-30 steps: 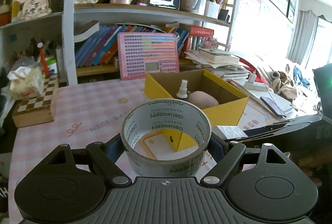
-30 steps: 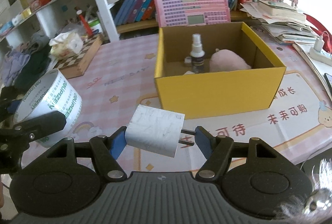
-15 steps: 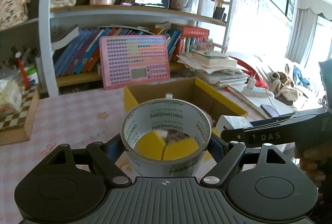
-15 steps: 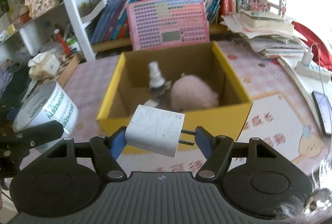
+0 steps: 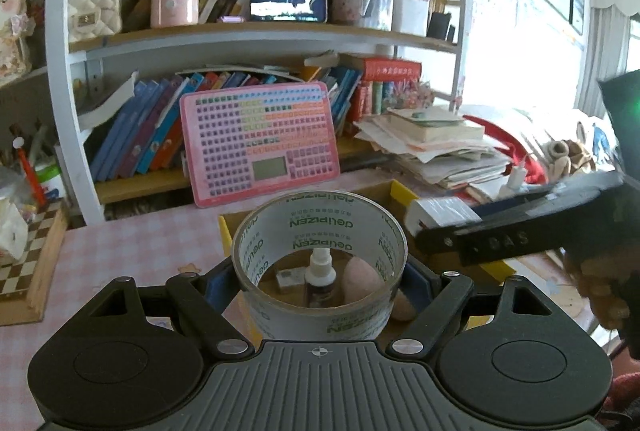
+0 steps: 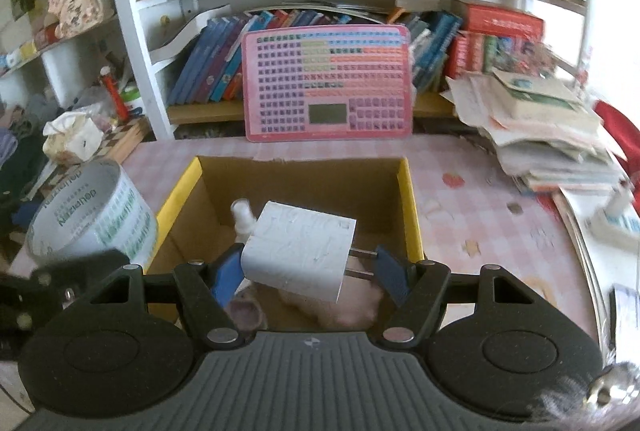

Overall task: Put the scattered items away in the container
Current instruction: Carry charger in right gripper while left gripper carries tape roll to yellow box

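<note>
My left gripper (image 5: pixel 319 277) is shut on a clear tape roll (image 5: pixel 320 231) with green print, held above the left part of the yellow cardboard box (image 5: pixel 404 193). My right gripper (image 6: pixel 306 263) is shut on a white plug adapter (image 6: pixel 298 251), held above the open box (image 6: pixel 408 199). In the box stand a small spray bottle (image 5: pixel 320 271) and a pink plush (image 5: pixel 358 279). The tape roll also shows in the right wrist view (image 6: pixel 92 211), and the adapter in the left wrist view (image 5: pixel 438 211).
A pink keyboard toy (image 6: pixel 326 83) leans on the bookshelf behind the box. A stack of papers and books (image 6: pixel 548 135) lies at the right. A checkered wooden box (image 5: pixel 28 271) with tissue is at the left on the pink tablecloth (image 6: pixel 460 215).
Both grippers moved forward and higher over the box with their items still gripped. The inside of the box now shows through the tape roll.
</note>
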{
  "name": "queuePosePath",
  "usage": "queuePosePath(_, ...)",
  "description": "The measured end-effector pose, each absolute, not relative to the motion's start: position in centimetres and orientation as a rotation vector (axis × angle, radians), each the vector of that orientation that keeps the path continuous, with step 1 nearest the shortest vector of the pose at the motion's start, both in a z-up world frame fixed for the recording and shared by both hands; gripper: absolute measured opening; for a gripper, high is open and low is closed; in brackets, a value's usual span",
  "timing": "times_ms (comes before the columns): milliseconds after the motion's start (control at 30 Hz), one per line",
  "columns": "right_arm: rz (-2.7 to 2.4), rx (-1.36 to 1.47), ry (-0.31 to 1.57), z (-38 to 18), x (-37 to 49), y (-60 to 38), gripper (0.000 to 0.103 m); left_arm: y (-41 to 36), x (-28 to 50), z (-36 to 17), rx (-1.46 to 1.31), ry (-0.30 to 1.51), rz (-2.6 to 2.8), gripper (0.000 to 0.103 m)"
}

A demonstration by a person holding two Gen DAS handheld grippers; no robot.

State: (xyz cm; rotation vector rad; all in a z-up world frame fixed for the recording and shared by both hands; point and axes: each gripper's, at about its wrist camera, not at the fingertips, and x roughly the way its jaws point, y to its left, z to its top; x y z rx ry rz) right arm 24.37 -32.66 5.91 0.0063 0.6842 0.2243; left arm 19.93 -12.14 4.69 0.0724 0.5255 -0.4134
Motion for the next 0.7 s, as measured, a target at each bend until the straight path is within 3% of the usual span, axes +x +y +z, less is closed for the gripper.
queuePosePath(700, 0.457, -0.258, 0.856, 0.0, 37.9, -30.2, 0.068, -16.2, 25.0, -0.6, 0.143, 0.74, -0.312, 0.084)
